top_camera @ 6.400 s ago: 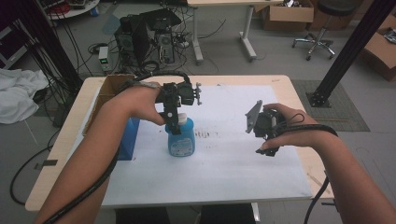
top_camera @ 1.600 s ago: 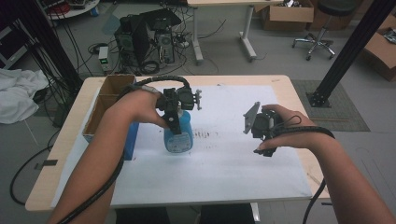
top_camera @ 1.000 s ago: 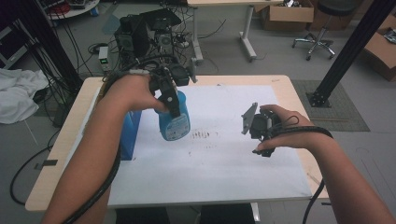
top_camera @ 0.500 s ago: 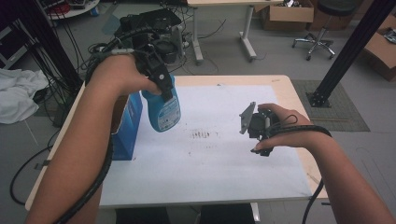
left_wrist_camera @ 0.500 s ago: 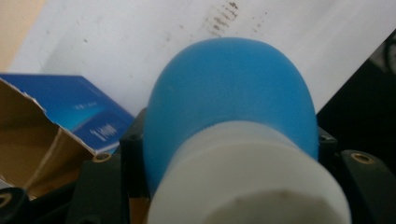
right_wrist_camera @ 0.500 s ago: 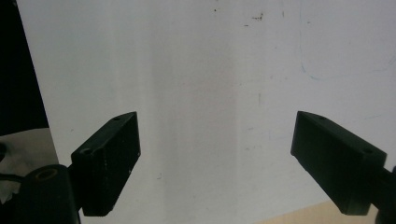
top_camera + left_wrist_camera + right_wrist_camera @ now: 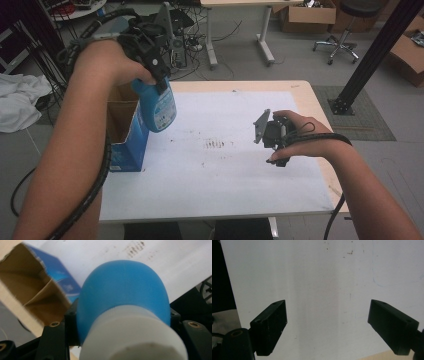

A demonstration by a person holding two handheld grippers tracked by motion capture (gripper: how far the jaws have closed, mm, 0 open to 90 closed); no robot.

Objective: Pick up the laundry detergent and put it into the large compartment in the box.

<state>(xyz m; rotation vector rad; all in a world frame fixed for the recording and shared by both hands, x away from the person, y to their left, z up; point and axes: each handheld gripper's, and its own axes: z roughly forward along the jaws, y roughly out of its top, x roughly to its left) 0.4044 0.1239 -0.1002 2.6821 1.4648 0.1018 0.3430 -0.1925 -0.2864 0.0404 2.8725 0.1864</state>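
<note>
A blue spray bottle (image 7: 159,106) with a white neck (image 7: 130,337) hangs in the air above the table's left side, over the open cardboard box (image 7: 120,131). My left gripper (image 7: 155,72) is shut on the bottle's neck, its jaws pressed against both sides of it. In the left gripper view the bottle's blue body (image 7: 125,287) bulges between the jaws, with the box's brown inside (image 7: 32,290) behind it. My right gripper (image 7: 328,325) is open with nothing between its jaws, held low over the white sheet (image 7: 312,277) at the table's right (image 7: 272,140).
The white sheet (image 7: 220,165) covers most of the wooden table (image 7: 310,95) and has dark smudges (image 7: 216,144) near its middle. The blue-sided box stands at the table's left edge. Desks, cables, cartons and a chair stand on the floor beyond.
My left gripper has lifted the blue bottle off the sheet and carried it up and left, over the box. The right gripper has barely moved.
</note>
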